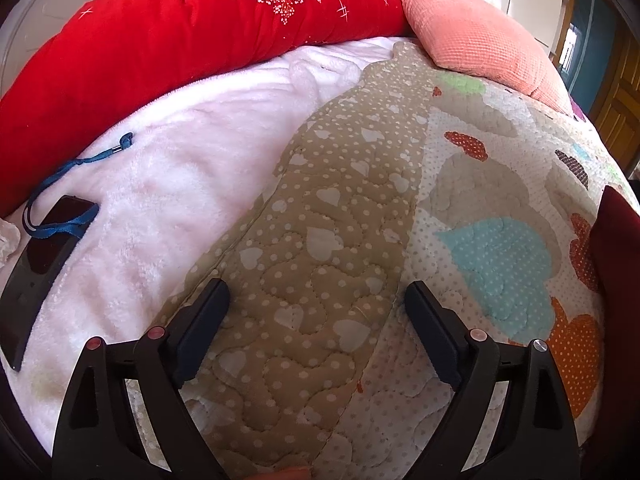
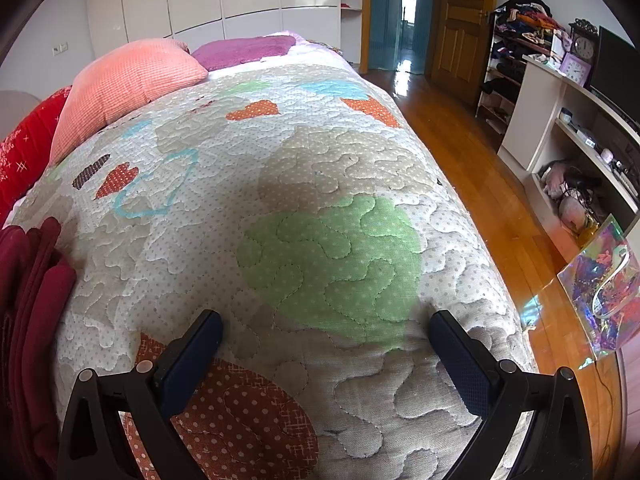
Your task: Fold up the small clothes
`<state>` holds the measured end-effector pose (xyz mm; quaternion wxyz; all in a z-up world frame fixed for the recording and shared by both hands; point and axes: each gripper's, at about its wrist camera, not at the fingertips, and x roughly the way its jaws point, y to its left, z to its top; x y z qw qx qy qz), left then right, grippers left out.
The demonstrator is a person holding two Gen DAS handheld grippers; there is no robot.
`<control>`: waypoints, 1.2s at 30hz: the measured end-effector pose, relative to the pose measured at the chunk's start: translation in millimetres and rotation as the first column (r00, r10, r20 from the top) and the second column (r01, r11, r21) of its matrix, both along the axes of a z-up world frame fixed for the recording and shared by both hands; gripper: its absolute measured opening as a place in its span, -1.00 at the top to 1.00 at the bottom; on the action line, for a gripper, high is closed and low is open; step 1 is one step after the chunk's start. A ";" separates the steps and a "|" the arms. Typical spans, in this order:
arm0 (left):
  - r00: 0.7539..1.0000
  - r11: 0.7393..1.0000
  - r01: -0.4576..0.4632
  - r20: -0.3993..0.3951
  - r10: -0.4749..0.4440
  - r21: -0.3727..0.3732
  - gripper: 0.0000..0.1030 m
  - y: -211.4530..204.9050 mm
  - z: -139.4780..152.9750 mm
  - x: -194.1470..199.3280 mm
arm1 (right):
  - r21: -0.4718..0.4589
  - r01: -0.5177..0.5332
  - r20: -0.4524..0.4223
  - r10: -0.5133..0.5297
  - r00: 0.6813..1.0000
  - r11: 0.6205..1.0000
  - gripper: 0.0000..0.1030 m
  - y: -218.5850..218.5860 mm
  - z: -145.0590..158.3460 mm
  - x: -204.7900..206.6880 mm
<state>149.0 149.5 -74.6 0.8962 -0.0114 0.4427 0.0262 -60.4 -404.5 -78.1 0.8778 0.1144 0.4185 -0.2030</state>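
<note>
A dark red garment (image 2: 32, 312) lies bunched at the left edge of the right wrist view, on the quilted bedspread (image 2: 320, 184); a corner of it shows at the right edge of the left wrist view (image 1: 616, 264). My right gripper (image 2: 325, 326) is open and empty above the quilt, to the right of the garment. My left gripper (image 1: 317, 294) is open and empty above the tan dotted strip (image 1: 320, 240) of the quilt, with the garment off to its right.
A red pillow (image 1: 160, 52) and a salmon pillow (image 1: 480, 36) lie at the head. A white fleece blanket (image 1: 168, 184) holds a black phone (image 1: 36, 272) with a blue strap. Beyond the bed's right edge are wood floor (image 2: 480, 168), shelves (image 2: 576, 148) and an iridescent bag (image 2: 600, 288).
</note>
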 end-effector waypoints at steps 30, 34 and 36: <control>0.996 0.999 0.038 0.082 -0.040 0.033 -0.79 -35.3 38.5 -44.1 | -0.016 0.000 -0.026 0.000 1.000 1.000 -1.00 1.9 -0.1 4.5; 0.990 0.996 0.084 0.116 -0.086 0.025 -0.79 -64.6 57.4 -69.4 | -0.041 0.021 -0.040 -0.023 0.999 0.999 -0.99 13.3 11.0 -3.8; 0.987 0.994 0.106 0.124 -0.106 0.010 -0.79 -76.8 62.7 -77.5 | -0.039 0.012 -0.014 -0.013 1.000 0.999 -0.99 27.9 20.6 -13.4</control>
